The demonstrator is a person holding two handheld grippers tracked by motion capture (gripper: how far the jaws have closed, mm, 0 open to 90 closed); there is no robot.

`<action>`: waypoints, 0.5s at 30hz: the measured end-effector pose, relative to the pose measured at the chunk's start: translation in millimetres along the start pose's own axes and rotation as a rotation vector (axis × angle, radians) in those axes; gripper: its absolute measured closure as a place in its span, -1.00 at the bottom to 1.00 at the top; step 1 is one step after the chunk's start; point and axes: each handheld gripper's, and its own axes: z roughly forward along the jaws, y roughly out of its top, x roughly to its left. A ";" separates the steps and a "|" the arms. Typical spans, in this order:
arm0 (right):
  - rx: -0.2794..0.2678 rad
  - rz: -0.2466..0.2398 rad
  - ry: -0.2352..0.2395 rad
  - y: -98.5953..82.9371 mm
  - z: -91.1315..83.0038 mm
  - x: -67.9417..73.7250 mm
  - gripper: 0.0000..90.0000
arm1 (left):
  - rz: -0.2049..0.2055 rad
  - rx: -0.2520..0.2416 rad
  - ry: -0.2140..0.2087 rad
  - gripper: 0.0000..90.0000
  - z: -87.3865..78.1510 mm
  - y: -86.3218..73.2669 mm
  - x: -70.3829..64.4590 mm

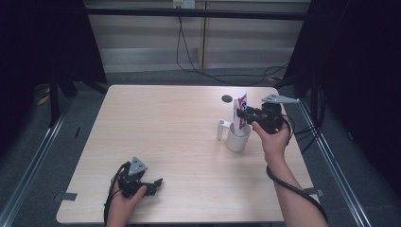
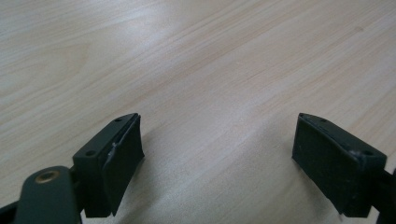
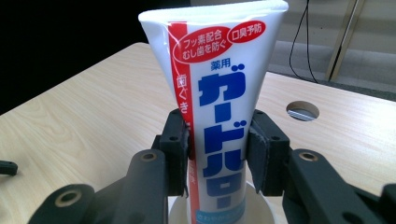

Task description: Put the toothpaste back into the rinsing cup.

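A white toothpaste tube (image 1: pixel 241 112) (image 3: pixel 218 107) with red and blue print stands upright, crimped end up, its lower end inside a white cup (image 1: pixel 238 138) (image 3: pixel 261 207). My right gripper (image 1: pixel 246 115) (image 3: pixel 218 151) is shut on the tube's middle, one black jaw on each side. Just left of the cup a small white upright piece (image 1: pixel 220 129) stands on the table. My left gripper (image 1: pixel 157 185) (image 2: pixel 217 161) rests low over the near-left part of the wooden table (image 1: pixel 156 123), open, with bare wood between its jaws.
A round cable hole (image 1: pixel 227 99) (image 3: pixel 302 111) is cut in the tabletop behind the cup. Black cables hang down the back wall and trail across the floor behind the table. Metal frame rails run along both sides.
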 end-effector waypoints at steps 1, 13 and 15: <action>0.002 0.001 0.001 -0.8 -0.3 -0.2 0.39 | -0.006 -0.004 -0.001 -0.65 0.3 -0.1 -0.4; 0.020 0.005 0.001 -11.8 0.9 -0.8 0.39 | 0.000 0.000 0.000 -0.65 0.0 0.0 0.0; 0.024 0.006 0.002 -13.5 1.2 -0.6 0.39 | -0.005 -0.004 -0.001 -0.65 0.3 0.0 -0.3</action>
